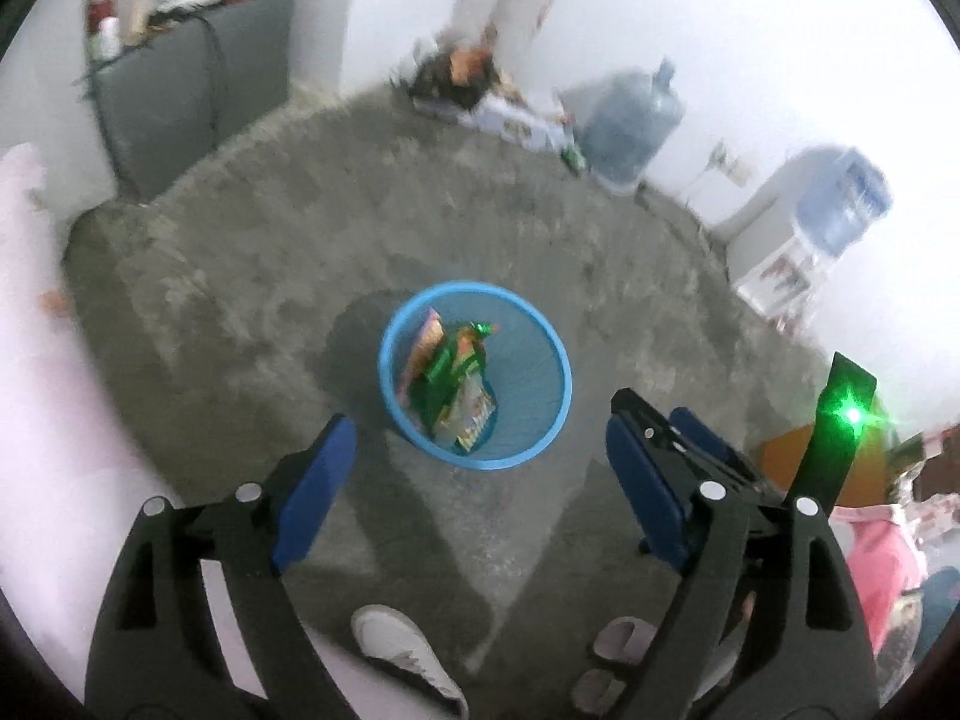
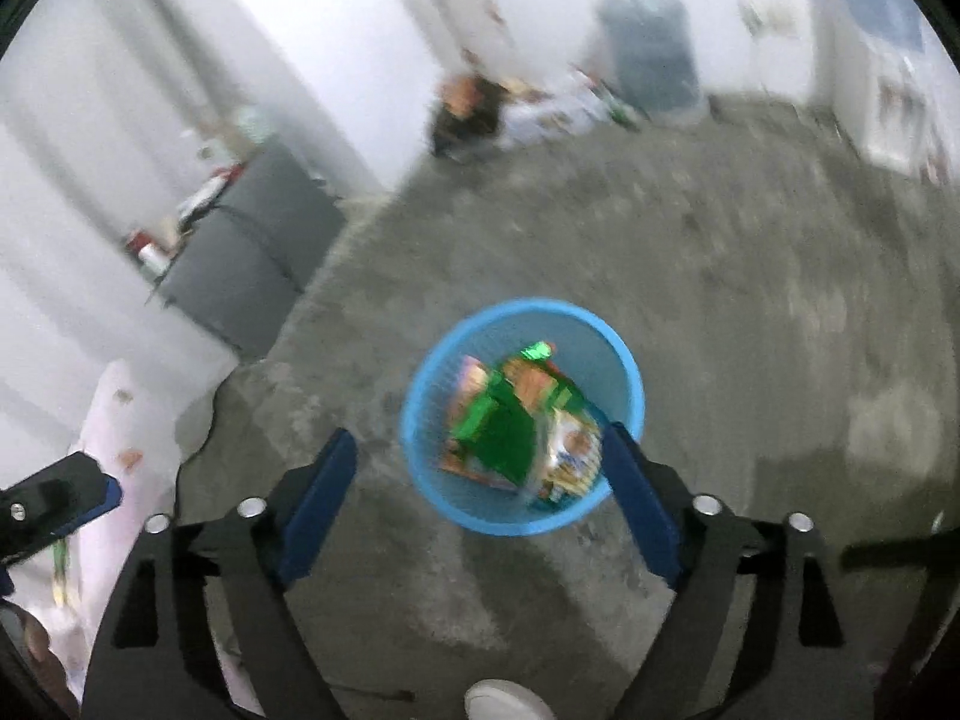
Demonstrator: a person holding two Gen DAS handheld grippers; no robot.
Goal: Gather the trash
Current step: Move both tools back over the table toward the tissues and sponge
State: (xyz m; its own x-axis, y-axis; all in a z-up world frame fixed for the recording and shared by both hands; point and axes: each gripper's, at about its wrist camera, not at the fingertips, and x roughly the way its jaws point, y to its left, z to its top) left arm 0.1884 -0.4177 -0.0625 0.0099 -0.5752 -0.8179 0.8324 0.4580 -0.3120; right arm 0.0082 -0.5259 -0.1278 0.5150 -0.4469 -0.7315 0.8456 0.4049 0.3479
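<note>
Both the left tongs (image 1: 474, 468) and right tongs (image 2: 480, 480) gape wide and carry nothing. Just ahead of them, between their tips, stands the blue basket (image 1: 558, 360) on the grey carpet (image 1: 240, 276), holding several crumpled snack wrappers (image 1: 450, 384), apparently already collected.

Both wrist views high, downward; share blue bin (image 1: 474, 375).

A grey floor (image 1: 252, 276) is carrying a blue bin (image 1: 543, 420) at frame centre, a water jug (image 1: 630, 120) sitting upper right.
</note>
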